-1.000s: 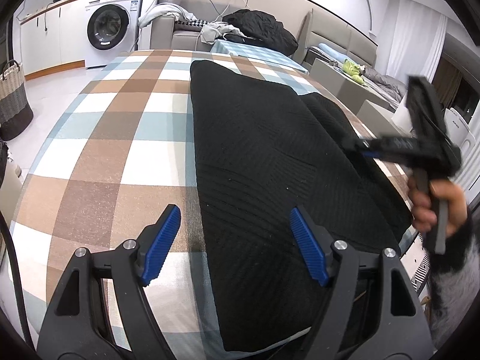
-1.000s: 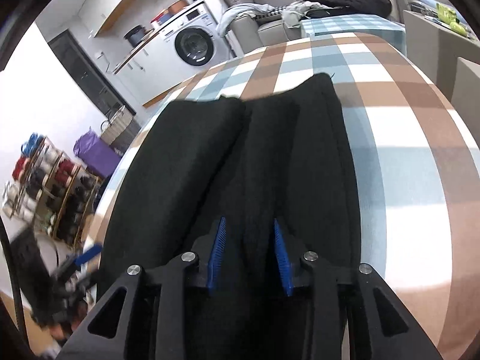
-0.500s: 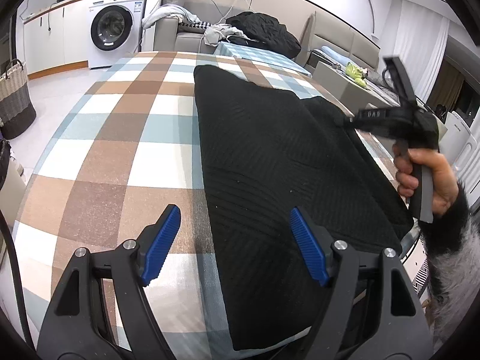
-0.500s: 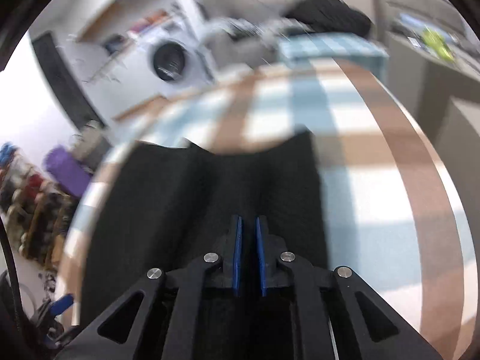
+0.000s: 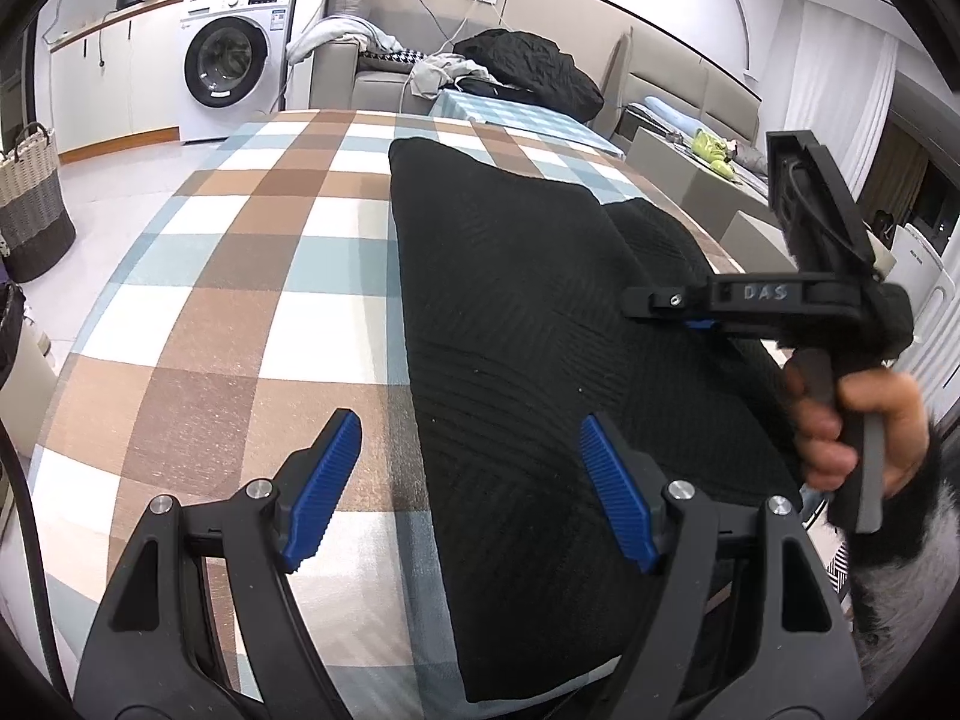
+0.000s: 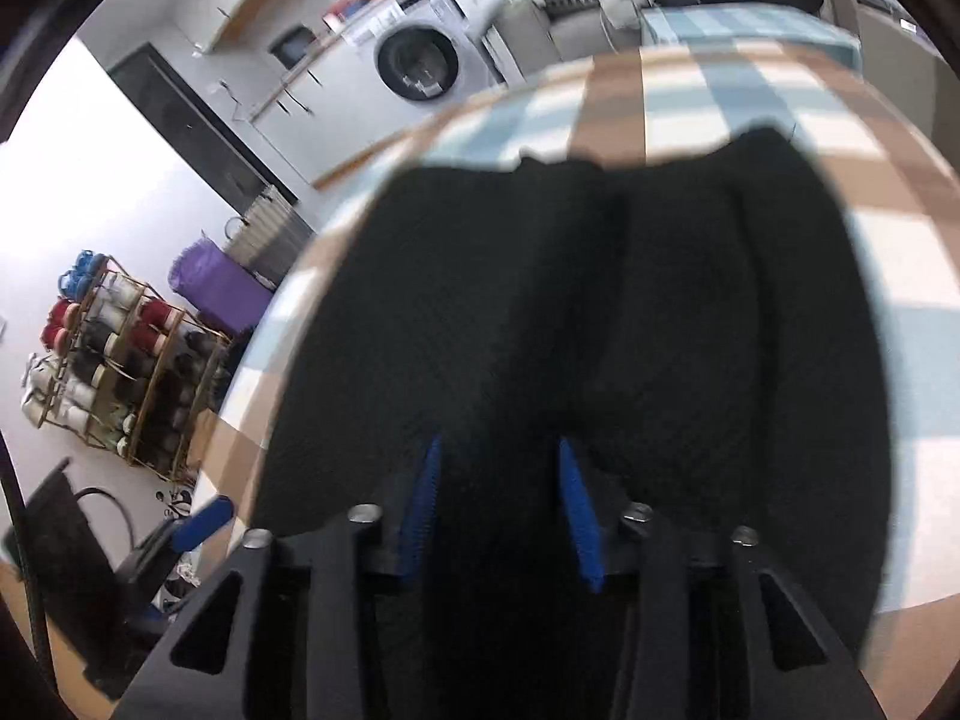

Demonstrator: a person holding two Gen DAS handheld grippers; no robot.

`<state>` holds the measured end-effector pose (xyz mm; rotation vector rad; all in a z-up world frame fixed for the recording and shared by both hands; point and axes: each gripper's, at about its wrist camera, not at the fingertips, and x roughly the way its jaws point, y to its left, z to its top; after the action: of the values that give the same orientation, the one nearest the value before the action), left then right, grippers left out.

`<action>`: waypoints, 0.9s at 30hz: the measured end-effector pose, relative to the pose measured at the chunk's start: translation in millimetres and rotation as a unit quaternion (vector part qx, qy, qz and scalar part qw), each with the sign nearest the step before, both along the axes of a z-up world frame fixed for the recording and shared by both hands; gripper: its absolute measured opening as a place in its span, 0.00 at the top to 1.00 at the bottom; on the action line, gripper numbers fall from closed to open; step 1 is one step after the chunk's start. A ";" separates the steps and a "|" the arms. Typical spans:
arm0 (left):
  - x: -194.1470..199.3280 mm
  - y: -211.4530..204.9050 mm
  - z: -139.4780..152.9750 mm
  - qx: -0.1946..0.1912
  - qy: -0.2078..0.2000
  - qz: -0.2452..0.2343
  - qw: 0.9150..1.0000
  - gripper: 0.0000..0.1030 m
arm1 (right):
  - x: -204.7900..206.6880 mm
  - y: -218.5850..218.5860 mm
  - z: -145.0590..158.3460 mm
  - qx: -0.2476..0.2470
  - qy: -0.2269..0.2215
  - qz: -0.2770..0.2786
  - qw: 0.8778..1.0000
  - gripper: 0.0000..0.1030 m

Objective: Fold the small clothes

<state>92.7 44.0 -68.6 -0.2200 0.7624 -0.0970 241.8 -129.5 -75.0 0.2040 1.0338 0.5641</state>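
Left gripper (image 5: 468, 486): spread wide, empty, over the near left edge of the garment. Black knit garment (image 5: 528, 324): flat on the checked table (image 5: 240, 300), long axis running near to far. Right gripper (image 6: 498, 510): parted, above the garment's right side; contact with the cloth unclear.

a black knit garment (image 5: 540, 324), showing faint ribbed lines, is lying ahead of the jaws on a tabletop (image 5: 240, 276) checked in brown, pale blue and white. the left gripper (image 5: 468, 498) is wearing black arms with ridged blue pads (image 5: 324, 480). the right gripper (image 6: 498, 504) is showing the same black and blue. beyond the jaws, a white washing machine (image 5: 234, 60) is standing.
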 end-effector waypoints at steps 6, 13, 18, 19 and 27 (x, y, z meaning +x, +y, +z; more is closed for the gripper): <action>-1.4 5.7 3.5 -0.011 -0.004 0.004 1.000 0.29 | -30.5 -9.2 55.3 0.009 -0.116 -0.017 0.993 0.92; 0.2 4.1 -2.3 0.000 0.013 0.002 1.000 0.29 | -19.4 -25.5 21.7 -0.064 -0.061 -0.056 0.994 0.88; -1.1 5.1 -1.9 -0.003 0.013 0.006 1.000 0.29 | -43.1 -49.3 9.8 0.007 -0.015 -0.006 1.000 0.71; -1.0 5.8 -1.9 -0.005 0.013 0.006 1.000 0.29 | -57.5 -55.0 12.6 0.022 -0.018 0.008 1.000 0.68; -2.1 9.2 0.0 -0.010 0.010 0.014 1.000 0.29 | -158.2 -67.5 14.5 0.023 -0.050 0.068 0.996 0.58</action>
<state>90.6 53.2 -68.6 -0.2501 0.7781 -0.0765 83.6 -197.0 -60.5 0.1444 0.9433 0.7153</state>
